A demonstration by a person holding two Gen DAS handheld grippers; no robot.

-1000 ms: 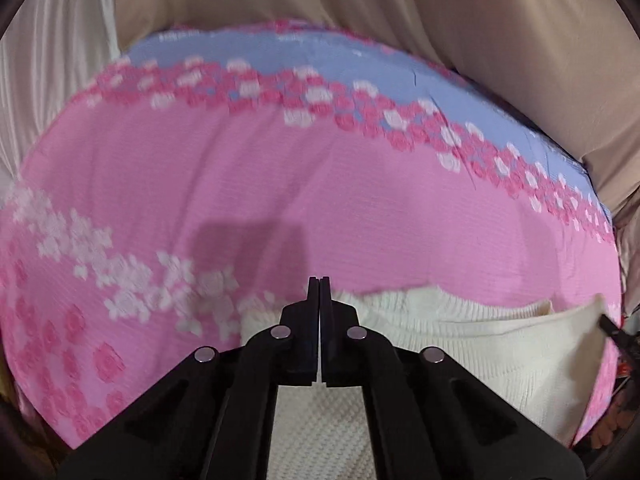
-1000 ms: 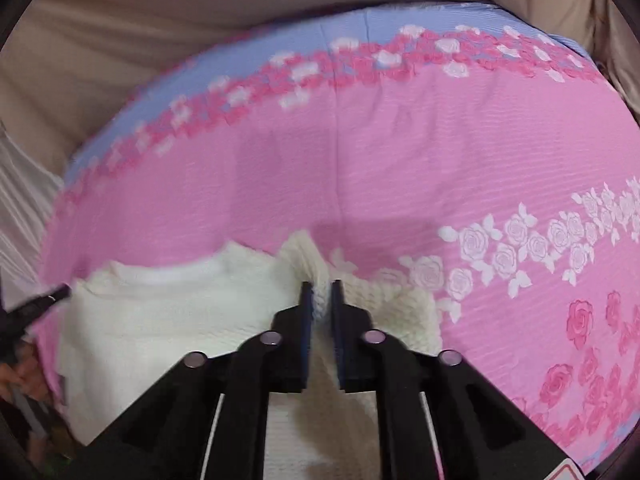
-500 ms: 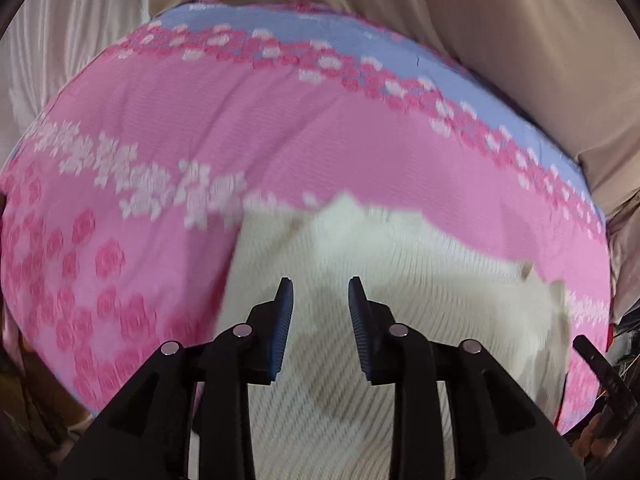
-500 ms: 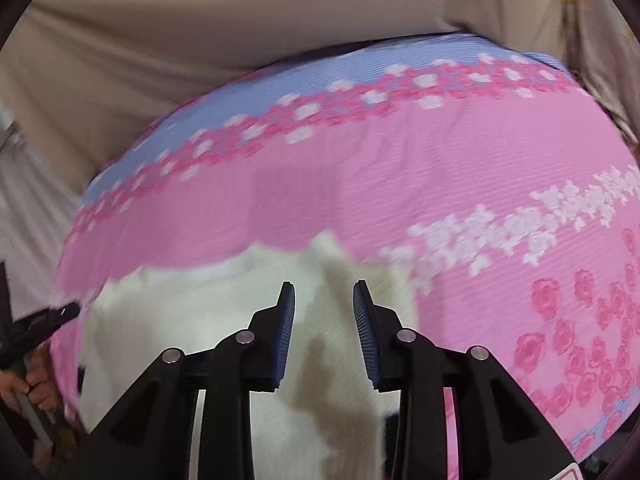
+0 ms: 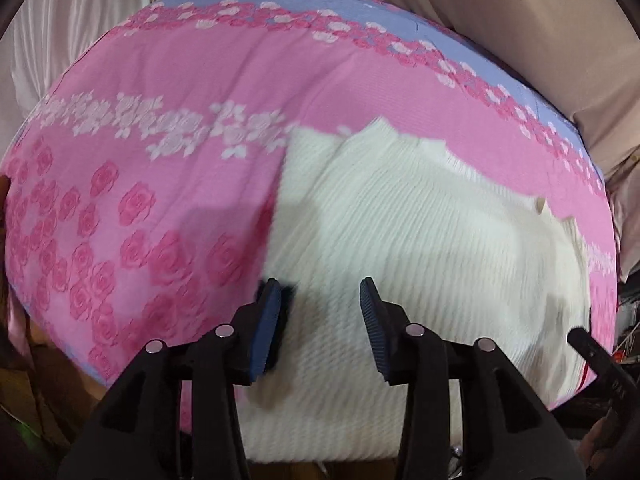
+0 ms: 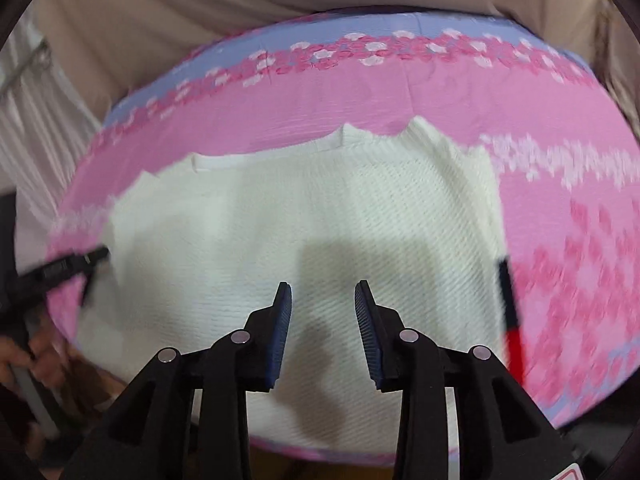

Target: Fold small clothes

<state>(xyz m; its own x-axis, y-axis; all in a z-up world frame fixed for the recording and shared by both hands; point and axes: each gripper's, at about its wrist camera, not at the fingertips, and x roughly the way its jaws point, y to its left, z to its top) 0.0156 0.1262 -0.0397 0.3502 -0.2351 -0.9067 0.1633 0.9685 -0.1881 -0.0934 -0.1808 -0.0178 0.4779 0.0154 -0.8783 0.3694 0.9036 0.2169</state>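
Observation:
A white knitted garment (image 5: 420, 256) lies flat on a pink rose-patterned cloth (image 5: 160, 184) over a table. My left gripper (image 5: 320, 300) is open and empty above the garment's near left part. In the right wrist view the same garment (image 6: 304, 216) fills the middle, and my right gripper (image 6: 323, 300) is open and empty above its near part. The other gripper's tip (image 6: 68, 266) shows at the garment's left edge, and likewise at the lower right of the left wrist view (image 5: 592, 356).
The pink cloth (image 6: 440, 92) has a blue band at its far edge (image 5: 360, 12). Beige draped fabric (image 5: 480, 0) hangs behind the table. A thin black and red object (image 6: 510, 312) lies by the garment's right edge. A hand (image 6: 28, 356) shows at the lower left.
Both grippers were shut on the garment's far corners a second ago. They opened, let the garment go, and pulled back toward me. The garment now lies spread flat.

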